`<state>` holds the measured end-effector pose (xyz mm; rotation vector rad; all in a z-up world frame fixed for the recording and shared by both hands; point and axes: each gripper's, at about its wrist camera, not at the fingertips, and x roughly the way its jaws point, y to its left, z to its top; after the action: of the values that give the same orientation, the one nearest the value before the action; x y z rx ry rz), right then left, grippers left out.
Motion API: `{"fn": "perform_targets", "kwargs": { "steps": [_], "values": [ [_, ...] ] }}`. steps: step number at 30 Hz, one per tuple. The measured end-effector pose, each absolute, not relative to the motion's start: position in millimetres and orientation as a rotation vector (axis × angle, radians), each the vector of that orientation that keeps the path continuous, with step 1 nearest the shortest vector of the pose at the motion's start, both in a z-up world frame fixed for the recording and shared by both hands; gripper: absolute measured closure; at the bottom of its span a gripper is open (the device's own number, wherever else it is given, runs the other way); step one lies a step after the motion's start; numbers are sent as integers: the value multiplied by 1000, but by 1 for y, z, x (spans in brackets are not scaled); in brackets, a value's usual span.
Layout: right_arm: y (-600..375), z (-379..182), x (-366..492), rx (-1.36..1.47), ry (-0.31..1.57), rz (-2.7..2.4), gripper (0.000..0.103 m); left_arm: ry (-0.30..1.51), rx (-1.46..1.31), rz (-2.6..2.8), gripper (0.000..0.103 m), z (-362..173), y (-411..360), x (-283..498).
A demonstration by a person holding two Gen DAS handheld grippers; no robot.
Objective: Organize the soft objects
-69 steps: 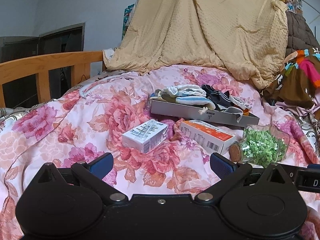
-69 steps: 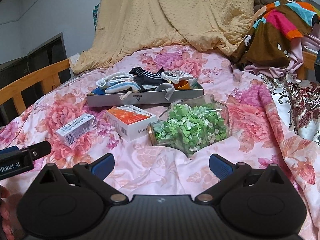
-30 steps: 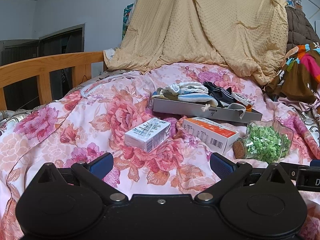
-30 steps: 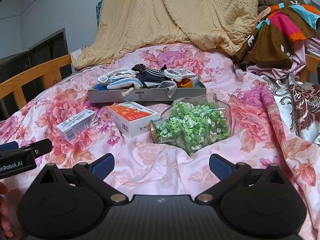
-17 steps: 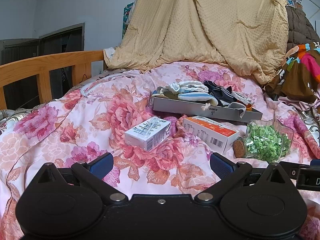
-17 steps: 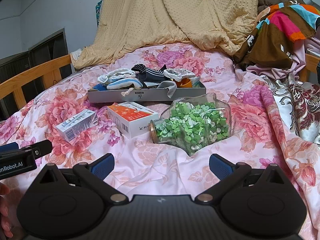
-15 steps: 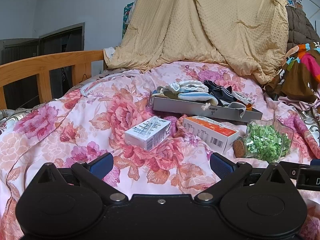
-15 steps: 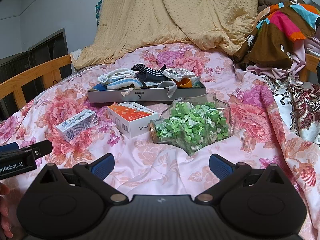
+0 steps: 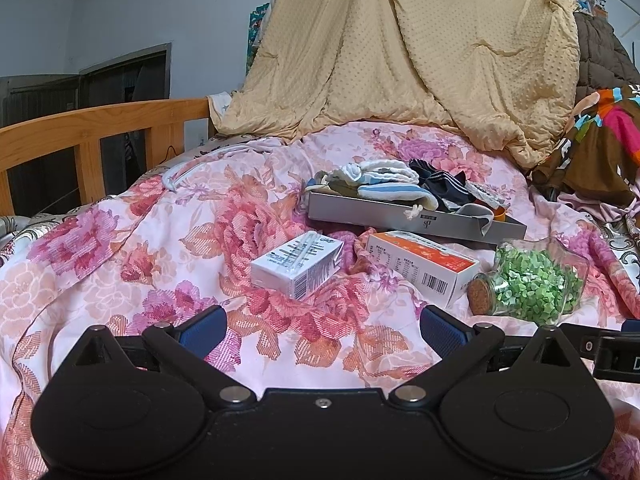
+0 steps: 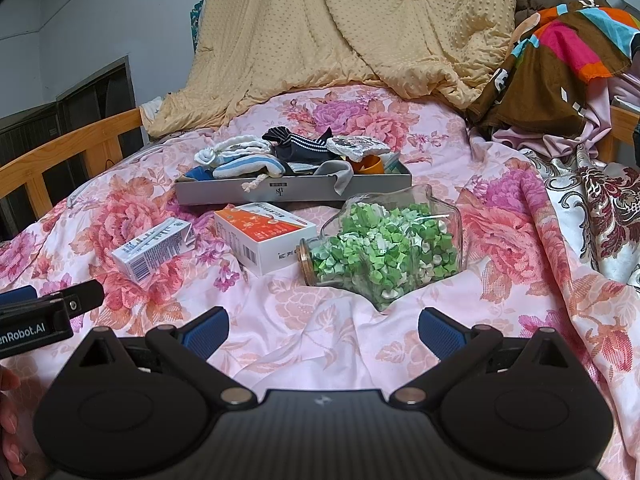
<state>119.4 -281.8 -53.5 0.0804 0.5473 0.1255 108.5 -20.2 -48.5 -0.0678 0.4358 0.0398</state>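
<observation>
A grey tray [image 9: 384, 216] [image 10: 304, 191] lies on the floral bedspread, heaped with socks: white and blue ones [image 9: 384, 180] [image 10: 240, 158] at its left, dark striped ones [image 9: 444, 186] [image 10: 300, 144] in the middle. My left gripper [image 9: 320, 330] is open and empty, low over the bedspread, well short of the tray. My right gripper [image 10: 322, 330] is open and empty too, just short of a glass jar of green paper stars [image 10: 384, 252] [image 9: 532, 280].
A white carton [image 9: 298, 264] [image 10: 154, 250] and an orange-and-white box [image 9: 420, 266] [image 10: 264, 236] lie before the tray. A yellow blanket [image 9: 400, 60] drapes behind. Colourful clothes [image 10: 560, 60] pile at right. A wooden bed rail [image 9: 92, 136] runs along the left.
Both grippers have drifted slightly; the view has barely shifted over the last second. Both stay open and nothing on the bed has moved.
</observation>
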Motion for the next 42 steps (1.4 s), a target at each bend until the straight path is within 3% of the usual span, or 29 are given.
{"fn": "perform_targets", "kwargs": {
  "steps": [42],
  "values": [
    [-282, -54, 120, 83, 549, 125, 0, 442, -71, 30, 1, -51, -19, 109]
  ]
}}
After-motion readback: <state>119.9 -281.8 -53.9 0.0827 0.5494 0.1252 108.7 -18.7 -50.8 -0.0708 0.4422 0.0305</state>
